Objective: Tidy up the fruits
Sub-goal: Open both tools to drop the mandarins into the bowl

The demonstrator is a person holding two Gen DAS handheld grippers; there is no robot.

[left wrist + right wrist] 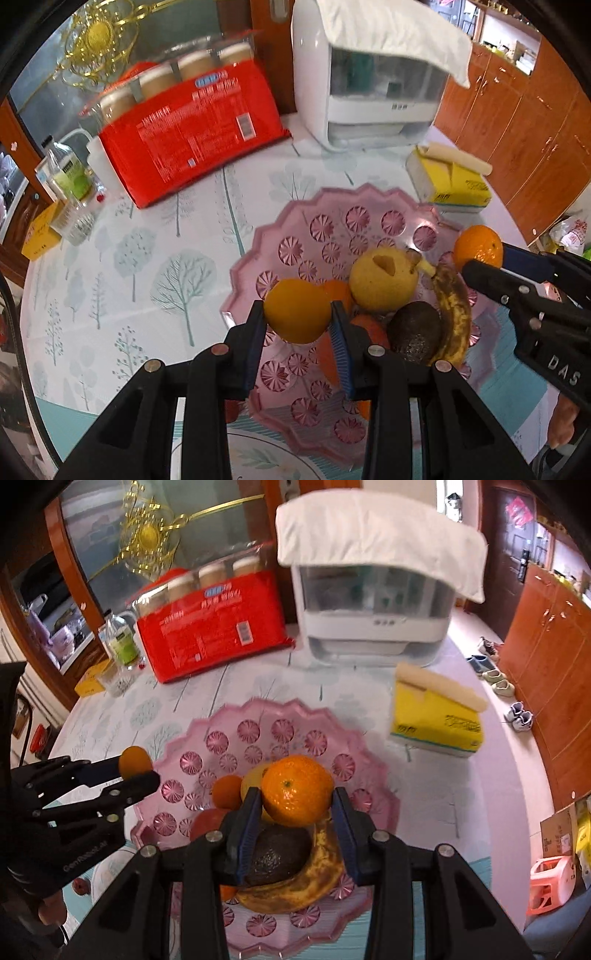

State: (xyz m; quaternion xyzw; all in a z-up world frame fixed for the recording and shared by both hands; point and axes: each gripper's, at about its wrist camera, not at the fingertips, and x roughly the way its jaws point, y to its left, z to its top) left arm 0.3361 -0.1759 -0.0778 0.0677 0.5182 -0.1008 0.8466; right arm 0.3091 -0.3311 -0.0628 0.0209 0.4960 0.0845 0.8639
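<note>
My tree-print tabletop (pixel 147 258) runs bare left of the pink tray (pixel 258 236) — wooden cabinets (pixel 524 122) line the right; my left hand-held gripper (pixel 297 314) pinches a yellow-orange fruit (pixel 297 311); my right hand-held gripper (pixel 295 805) pinches a mandarin (pixel 297 789).

— Where do your two cameras sit?

— One rides behind each pair of my fingers, tilted steeply down, close above the pink tray (pixel 258 236).

— What do both views share?

— The tray at lower centre, the red package (pixel 218 627) upper left, the white appliance (pixel 369 103) at top, and each other's gripper at the frame edge.
</note>
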